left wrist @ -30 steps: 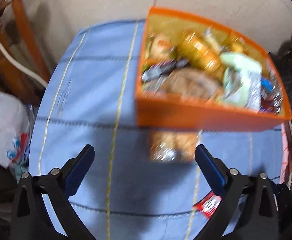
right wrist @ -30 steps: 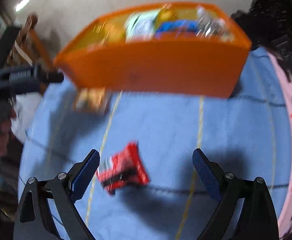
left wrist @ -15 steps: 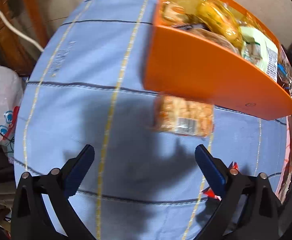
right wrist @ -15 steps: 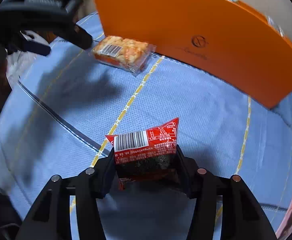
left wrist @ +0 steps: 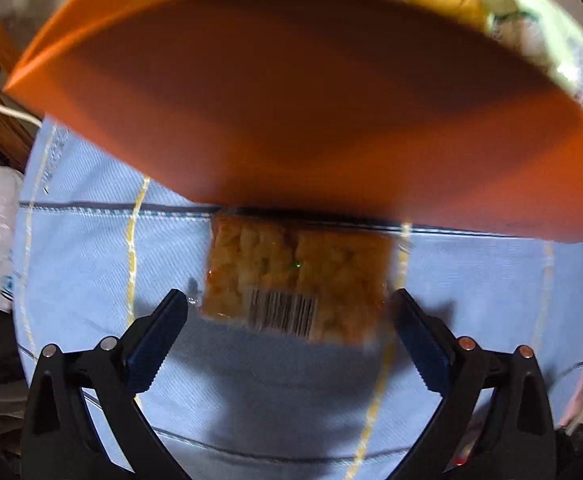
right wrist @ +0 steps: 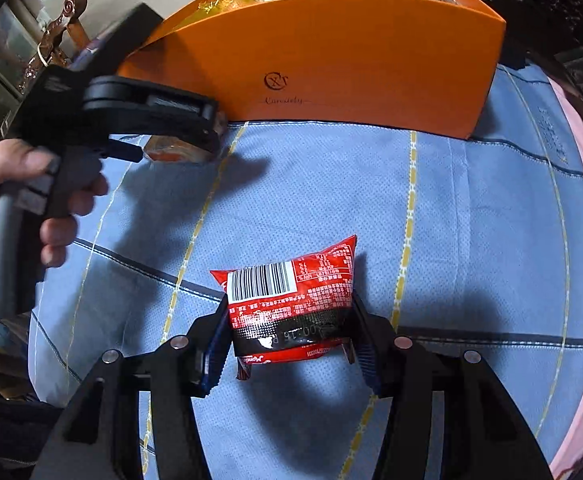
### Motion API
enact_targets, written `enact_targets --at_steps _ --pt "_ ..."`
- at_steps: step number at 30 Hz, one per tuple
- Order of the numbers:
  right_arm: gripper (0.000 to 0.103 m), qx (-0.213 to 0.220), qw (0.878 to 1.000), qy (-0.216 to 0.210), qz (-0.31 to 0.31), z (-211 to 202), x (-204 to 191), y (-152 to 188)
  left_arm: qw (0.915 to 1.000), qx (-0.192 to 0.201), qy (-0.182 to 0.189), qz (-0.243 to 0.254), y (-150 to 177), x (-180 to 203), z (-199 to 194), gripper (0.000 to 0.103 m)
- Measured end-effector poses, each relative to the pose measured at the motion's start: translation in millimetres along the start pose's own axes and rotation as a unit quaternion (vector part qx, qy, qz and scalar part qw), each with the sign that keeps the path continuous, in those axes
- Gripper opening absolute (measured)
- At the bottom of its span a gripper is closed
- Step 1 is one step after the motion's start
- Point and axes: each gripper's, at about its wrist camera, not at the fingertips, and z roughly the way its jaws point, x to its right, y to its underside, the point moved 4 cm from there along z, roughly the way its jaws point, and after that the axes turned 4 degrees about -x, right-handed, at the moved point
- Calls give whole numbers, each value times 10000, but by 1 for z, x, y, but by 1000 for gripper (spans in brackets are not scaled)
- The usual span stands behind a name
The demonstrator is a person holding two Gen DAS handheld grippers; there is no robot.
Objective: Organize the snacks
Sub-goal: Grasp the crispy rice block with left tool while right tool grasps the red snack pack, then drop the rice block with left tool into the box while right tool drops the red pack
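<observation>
The red snack packet (right wrist: pixel 289 304), loose on the cloth a second ago, is now pinched between the right gripper (right wrist: pixel 291 336)'s pads, ready to lift toward the orange box (right wrist: pixel 351 64) ahead. It is glossy, crinkled, barcode up. The left gripper (left wrist: pixel 291 332) has dropped over the clear-wrapped cracker pack (left wrist: pixel 295 280), jaws spread either side, untouched, against the box wall on the blue tablecloth (right wrist: pixel 471 220).
</observation>
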Motion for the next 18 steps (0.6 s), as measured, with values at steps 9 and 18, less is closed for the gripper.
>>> enact_targets --at_steps 9,18 --pt "55 173 9998 -60 -7 -7 2 -6 9994 312 97 78 21 -21 -11 79" --pt "55 265 9995 -113 105 -16 1 -14 9964 714 447 40 59 -57 -49 78"
